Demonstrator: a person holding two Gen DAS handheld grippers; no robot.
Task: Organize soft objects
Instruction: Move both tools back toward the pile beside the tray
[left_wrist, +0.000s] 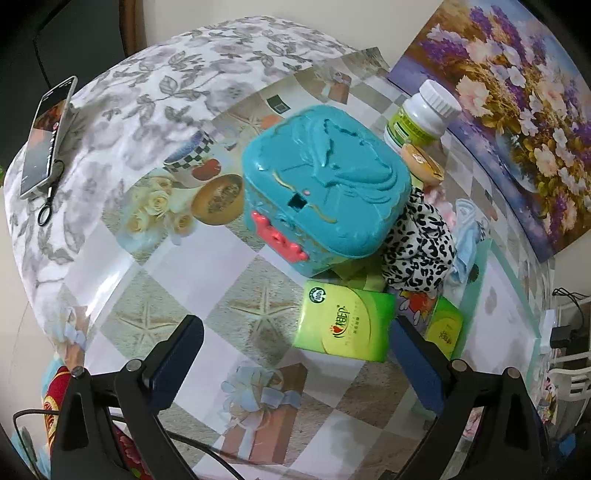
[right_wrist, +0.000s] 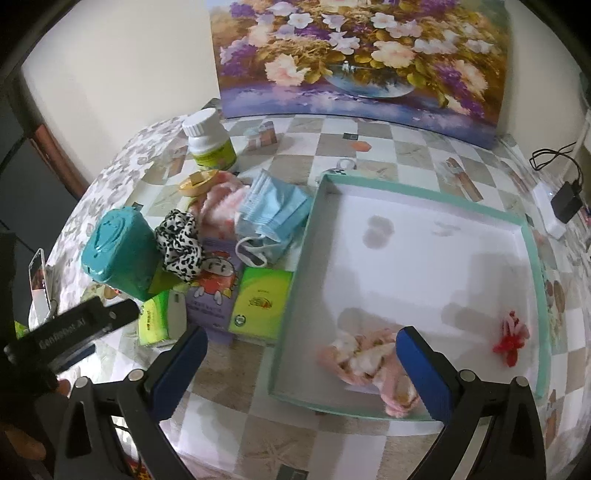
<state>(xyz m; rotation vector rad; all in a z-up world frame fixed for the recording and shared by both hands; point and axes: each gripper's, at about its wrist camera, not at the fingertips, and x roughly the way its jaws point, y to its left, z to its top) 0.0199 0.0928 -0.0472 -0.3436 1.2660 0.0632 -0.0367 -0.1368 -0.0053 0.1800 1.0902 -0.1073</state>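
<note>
Just ahead of the left gripper (left_wrist: 295, 354), whose jaws stand wide and empty, a green tissue pack (left_wrist: 345, 323) lies flat on the table (left_wrist: 155, 273), nearer the right-hand finger than the left. Beyond it sits the teal box (left_wrist: 325, 184); to its right, the leopard scrunchie (left_wrist: 417, 247) is heaped against the box with the blue masks (left_wrist: 467, 240) behind, and a second pack (left_wrist: 445, 325) peeks past the right finger. The right gripper (right_wrist: 301, 363) is likewise wide and holds nothing; a pink cloth (right_wrist: 369, 363) lies in the tray (right_wrist: 532, 236) just beside its right finger, and a red tuft (right_wrist: 511, 338) rests further right in the same tray. The remaining soft things sit left of the tray, well ahead of the left finger. The likely trouble: the pack is off-centre between the left jaws, so closing now might shove it sideways into the second pack or pinch only a corner, and the glossy wrap looks slippery. Reaching for the scrunchie risks nudging the teal box or toppling the bottle (left_wrist: 421, 114) behind it, while mask loops could snag and drag neighbours along. Legible writing is scant: "100%" in a round mark on the pack, red characters too small to read, and "Genrobot.AI", I think, on the other gripper's body in the right view.
</note>
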